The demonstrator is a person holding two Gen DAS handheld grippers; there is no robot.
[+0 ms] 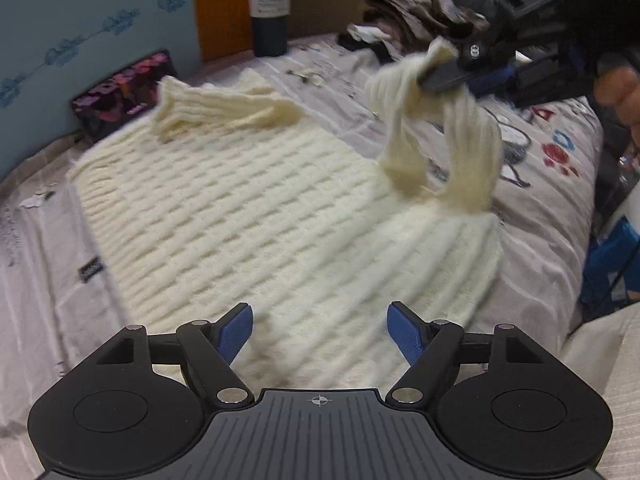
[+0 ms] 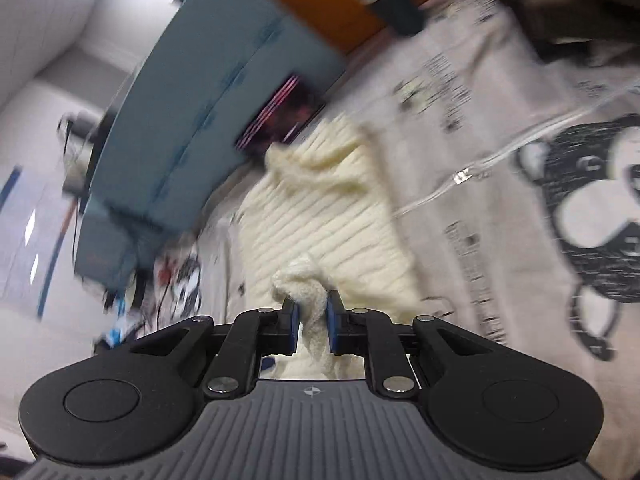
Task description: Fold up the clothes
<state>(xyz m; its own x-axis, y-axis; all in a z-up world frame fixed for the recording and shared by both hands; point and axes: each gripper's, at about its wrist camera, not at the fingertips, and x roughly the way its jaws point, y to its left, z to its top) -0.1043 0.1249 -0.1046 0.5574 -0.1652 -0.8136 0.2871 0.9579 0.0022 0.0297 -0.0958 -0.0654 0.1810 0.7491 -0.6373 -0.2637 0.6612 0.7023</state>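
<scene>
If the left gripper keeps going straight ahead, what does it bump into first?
Probably the sweater. The open left gripper points down at its knit body on the bed, with nothing between, though depth is hard to judge.

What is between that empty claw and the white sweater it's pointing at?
Nothing visible. The left claw is open right over the cream knit sweater on the bedspread, with only bare knit between its fingers. The right claw already grips a sleeve.

Bedsheet (image 1: pixel 540 216) bare right of cream sweater (image 1: pixel 248 216): free passage there. Far edge blocked by dark bottle (image 1: pixel 268 8), clothes pile (image 1: pixel 420 12), pink-patterned box (image 1: pixel 124 92) against blue board (image 1: pixel 80 32). Right gripper (image 1: pixel 440 70) with lifted sleeve (image 1: pixel 436 128) occupies space above sweater's right side.
</scene>
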